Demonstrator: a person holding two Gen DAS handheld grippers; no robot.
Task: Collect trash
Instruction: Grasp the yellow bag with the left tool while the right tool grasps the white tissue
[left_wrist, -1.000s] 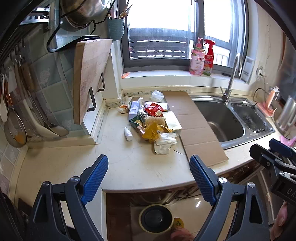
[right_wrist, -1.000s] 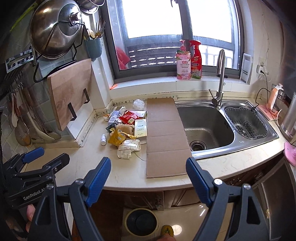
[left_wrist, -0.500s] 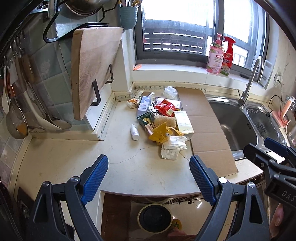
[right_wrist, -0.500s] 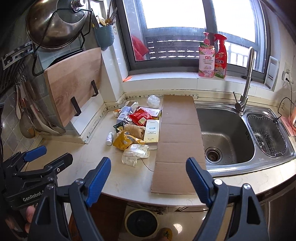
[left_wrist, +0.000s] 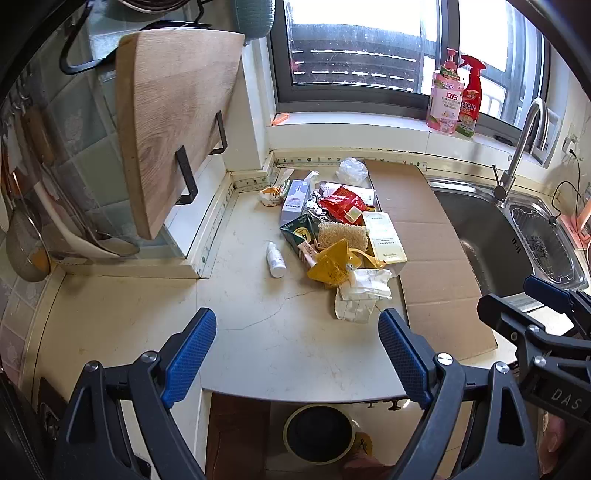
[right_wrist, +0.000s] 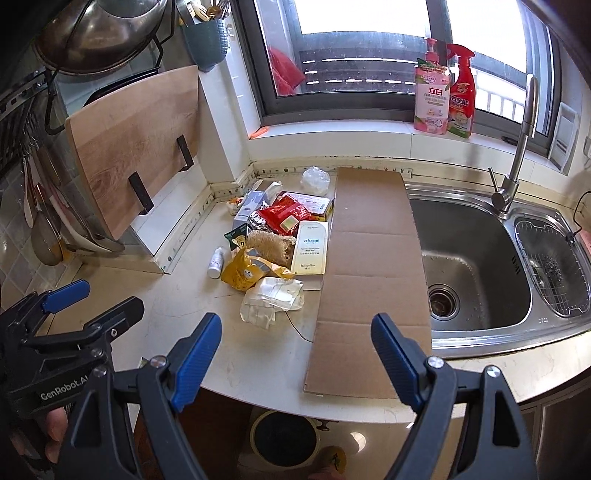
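Note:
A pile of trash lies on the counter: a yellow bag (left_wrist: 332, 263), white crumpled paper (left_wrist: 360, 295), a red packet (left_wrist: 345, 204), a white box (left_wrist: 384, 240) and a small white bottle (left_wrist: 275, 260). The pile also shows in the right wrist view, with the yellow bag (right_wrist: 249, 271) and the paper (right_wrist: 273, 301). A long flat cardboard sheet (right_wrist: 369, 273) lies right of the pile. My left gripper (left_wrist: 297, 354) is open and empty above the counter's front edge. My right gripper (right_wrist: 295, 358) is open and empty, near the cardboard's front end.
A round bin (left_wrist: 319, 432) stands on the floor below the counter edge. A steel sink (right_wrist: 476, 258) with a tap (right_wrist: 517, 147) is to the right. A wooden cutting board (left_wrist: 173, 122) hangs at the left. Two bottles (right_wrist: 443, 96) stand on the sill.
Both grippers have moved forward and closer to the counter; the trash pile looks larger. Both stay open.

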